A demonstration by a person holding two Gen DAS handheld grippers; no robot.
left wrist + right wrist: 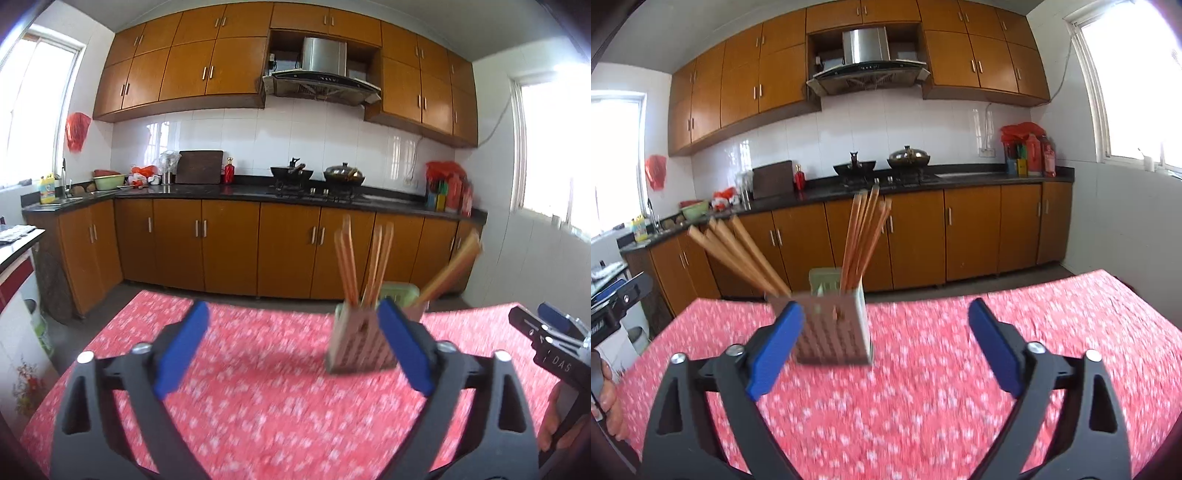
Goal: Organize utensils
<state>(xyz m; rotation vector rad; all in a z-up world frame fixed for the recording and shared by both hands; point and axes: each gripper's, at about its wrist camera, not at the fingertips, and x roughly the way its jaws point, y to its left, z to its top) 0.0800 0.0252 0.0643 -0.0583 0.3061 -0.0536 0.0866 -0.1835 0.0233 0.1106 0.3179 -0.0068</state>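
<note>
A slotted brown and pale green utensil holder (360,341) stands on the red flowered tablecloth (258,406), with several wooden chopsticks (364,258) upright in it and more leaning out to one side (452,267). My left gripper (291,347) is open and empty, with the holder just behind its right finger. In the right wrist view the holder (833,330) stands behind the left finger of my open, empty right gripper (886,347). Chopsticks (864,236) stand upright and others lean left (738,254). The right gripper also shows at the left wrist view's right edge (550,332).
The tablecloth (960,406) covers the whole table. Beyond its far edge is floor, then orange kitchen cabinets (229,247) under a black counter with woks (343,173), a cutting board (199,167) and bottles. A white appliance (22,295) stands left of the table.
</note>
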